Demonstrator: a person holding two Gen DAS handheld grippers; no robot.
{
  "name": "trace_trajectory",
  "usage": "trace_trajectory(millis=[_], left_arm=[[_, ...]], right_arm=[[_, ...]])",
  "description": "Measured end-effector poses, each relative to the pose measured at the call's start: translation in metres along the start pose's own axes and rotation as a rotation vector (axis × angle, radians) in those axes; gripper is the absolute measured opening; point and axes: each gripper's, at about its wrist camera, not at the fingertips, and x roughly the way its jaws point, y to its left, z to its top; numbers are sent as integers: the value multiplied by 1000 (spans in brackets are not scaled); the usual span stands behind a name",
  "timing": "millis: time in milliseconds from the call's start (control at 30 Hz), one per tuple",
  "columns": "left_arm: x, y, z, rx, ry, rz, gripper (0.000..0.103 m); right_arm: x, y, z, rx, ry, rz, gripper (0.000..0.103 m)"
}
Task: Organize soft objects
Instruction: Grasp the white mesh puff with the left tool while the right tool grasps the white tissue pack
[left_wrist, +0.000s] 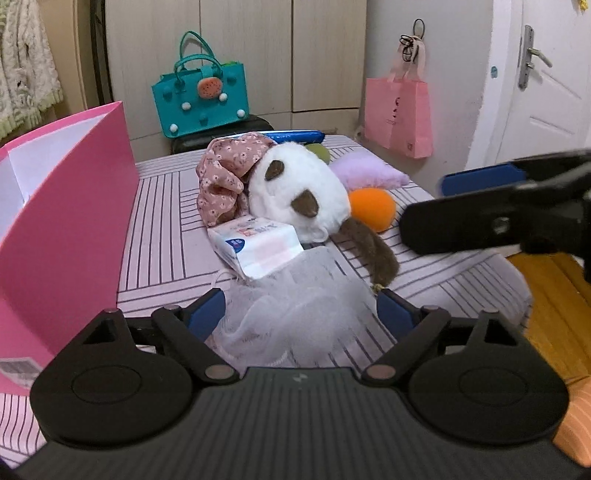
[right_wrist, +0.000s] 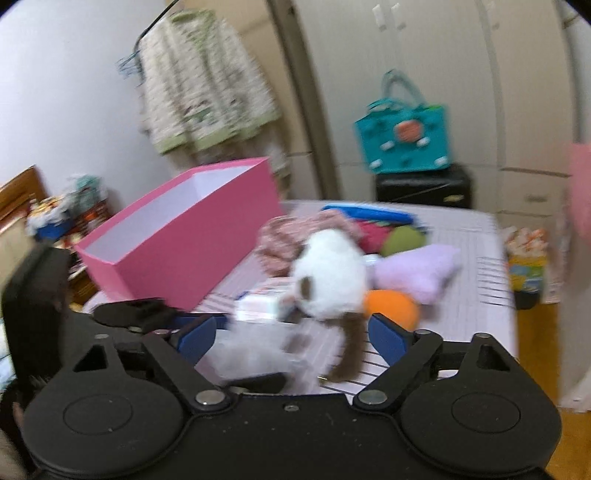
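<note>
We are at the reach-in step, with nothing picked up yet. Our left gripper stands wide open, and the white gauzy mesh puff lies loosely between its blue pads, which do not press on it. Just beyond the puff sit a white soft tissue pack and a white plush toy with brown patches. Our right gripper is also open and empty, and the same puff appears blurred ahead of it. The open pink cardboard box stands to the left gripper's left on the striped desk. Next, we judge, one gripper should close gently on the puff and lift it toward the box.
</note>
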Motion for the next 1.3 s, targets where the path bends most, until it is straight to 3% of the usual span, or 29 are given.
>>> trace_trajectory(millis=[200,333,433,567,767,933,1100,1300], left_arm=[[8,3,-5,4,-44,-12,79],[11,10,-5,-10,-24,-11,59],[9,14,-6,-13,-18,-22,51],[5,22,-9,-27,-16,-51,47],[5,29,-9,-39,-17,-81,46],[5,34,-9,-52,-7,-112,43],[3,39,-2,-28,68,-123,41],[-6,46,2,55,140,-139,40]], right_arm=[[40,7,19,-10,110,124,81],[63,6,23,8,188,146,77],[78,7,25,28,222,136,77],[91,7,24,60,232,107,77],[112,5,17,125,272,95,67],[114,11,17,106,243,53,61],[107,15,16,56,261,25,55],[94,11,13,53,309,54,54]])
